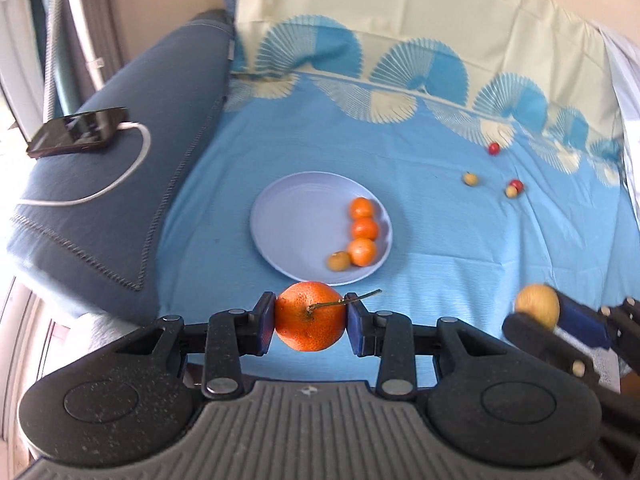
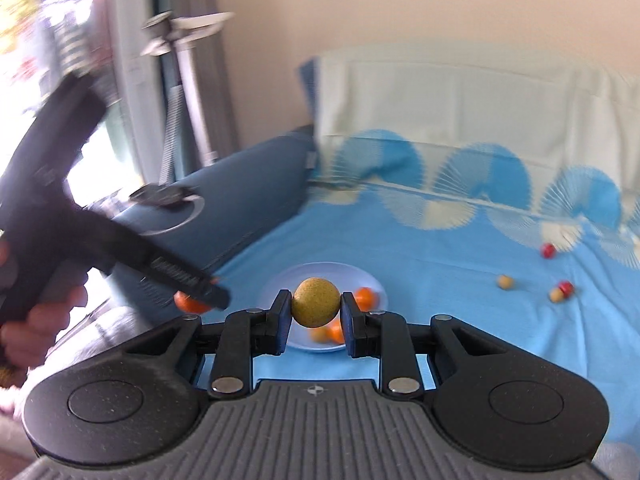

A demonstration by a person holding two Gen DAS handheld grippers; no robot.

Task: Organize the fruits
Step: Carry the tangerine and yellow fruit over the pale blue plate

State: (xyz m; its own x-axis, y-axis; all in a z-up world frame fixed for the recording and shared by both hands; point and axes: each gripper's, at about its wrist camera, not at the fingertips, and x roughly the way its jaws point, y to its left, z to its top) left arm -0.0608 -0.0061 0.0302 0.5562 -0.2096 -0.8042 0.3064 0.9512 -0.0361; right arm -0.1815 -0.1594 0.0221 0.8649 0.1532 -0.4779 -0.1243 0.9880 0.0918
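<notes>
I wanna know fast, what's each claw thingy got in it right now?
Left gripper: closed on the orange with a stem.
Right gripper: closed on the yellowish-tan round fruit.

Bed by a bright window, plain beige wall

Blue sheet with fan pattern fills the centre, navy cushion on the left holding a phone and white cable; daylight blows out far left.

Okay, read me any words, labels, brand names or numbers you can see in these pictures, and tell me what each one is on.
No readable text in either view.
Left gripper: small round emblem on its grey body, no letters.
Right gripper: same emblem, no letters.
Phone: dark screen, only reflections.
</notes>
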